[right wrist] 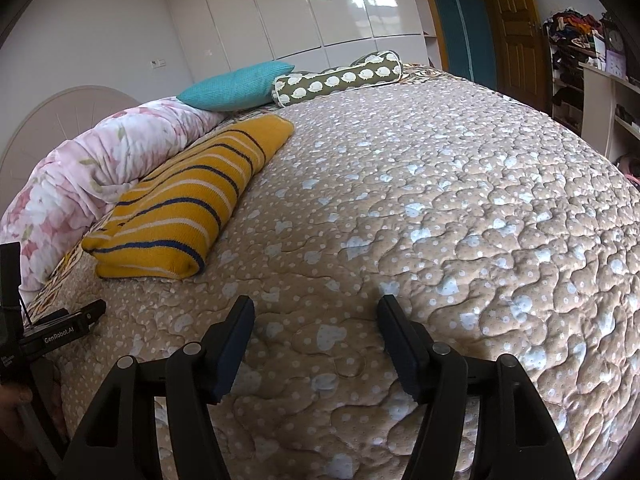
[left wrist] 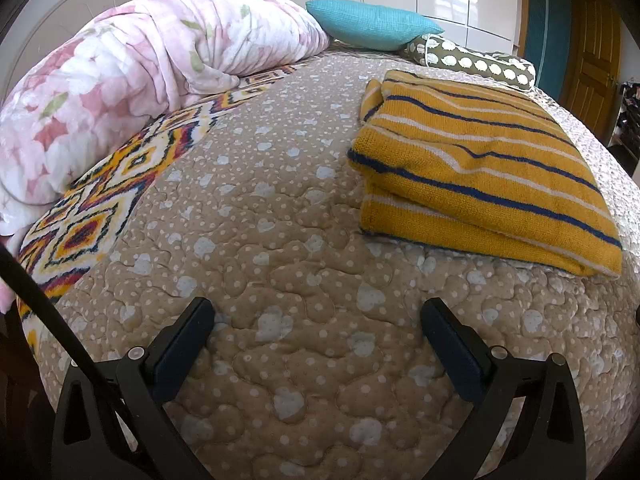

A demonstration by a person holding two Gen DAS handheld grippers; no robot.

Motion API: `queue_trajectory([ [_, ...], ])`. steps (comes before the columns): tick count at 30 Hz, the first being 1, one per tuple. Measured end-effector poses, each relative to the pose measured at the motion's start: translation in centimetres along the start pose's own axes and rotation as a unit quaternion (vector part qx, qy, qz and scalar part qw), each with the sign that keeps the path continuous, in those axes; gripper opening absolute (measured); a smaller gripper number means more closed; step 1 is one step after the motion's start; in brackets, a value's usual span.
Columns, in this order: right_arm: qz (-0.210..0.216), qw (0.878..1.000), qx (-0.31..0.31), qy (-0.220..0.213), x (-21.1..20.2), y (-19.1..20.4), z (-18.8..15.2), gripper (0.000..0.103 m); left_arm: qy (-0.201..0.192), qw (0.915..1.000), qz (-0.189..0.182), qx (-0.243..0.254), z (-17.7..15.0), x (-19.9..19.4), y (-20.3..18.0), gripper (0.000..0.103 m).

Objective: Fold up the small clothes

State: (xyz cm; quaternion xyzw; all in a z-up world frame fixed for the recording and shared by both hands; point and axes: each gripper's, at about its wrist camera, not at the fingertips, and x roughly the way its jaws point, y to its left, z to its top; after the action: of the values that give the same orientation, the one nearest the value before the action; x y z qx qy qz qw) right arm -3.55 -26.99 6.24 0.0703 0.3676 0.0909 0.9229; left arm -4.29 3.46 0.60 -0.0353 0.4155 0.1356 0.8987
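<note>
- The left gripper (left wrist: 318,320) hovers low over the quilted bedspread (left wrist: 280,220) with its jaws spread wide and nothing between them.
- The right gripper (right wrist: 316,318) is also spread wide and holds nothing, above bare bedspread (right wrist: 440,200).
- The folded yellow striped sweater (left wrist: 480,160) lies flat on the bedspread, ahead and to the right of the left gripper, well apart from its fingers.
- In the right wrist view the sweater (right wrist: 188,204) lies ahead to the left, its far edge beside a rolled pink floral blanket (right wrist: 100,168).
- A teal cushion (left wrist: 372,24) and a dotted bolster (left wrist: 472,62) sit along the bed's far edge.
- A wide stretch of bedspread lies open right of the sweater, out to the bed's edge.
- Part of the left gripper (right wrist: 56,332) shows at the right view's left border.
</note>
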Motion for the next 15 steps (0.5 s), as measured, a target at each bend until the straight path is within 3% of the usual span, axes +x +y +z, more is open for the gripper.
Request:
queue_trajectory([
  [15, 0.0, 1.0, 0.0, -0.001, -0.03, 0.03, -0.01, 0.07, -0.001, 1.0, 0.0, 0.0, 0.02, 0.0, 0.03, 0.103],
])
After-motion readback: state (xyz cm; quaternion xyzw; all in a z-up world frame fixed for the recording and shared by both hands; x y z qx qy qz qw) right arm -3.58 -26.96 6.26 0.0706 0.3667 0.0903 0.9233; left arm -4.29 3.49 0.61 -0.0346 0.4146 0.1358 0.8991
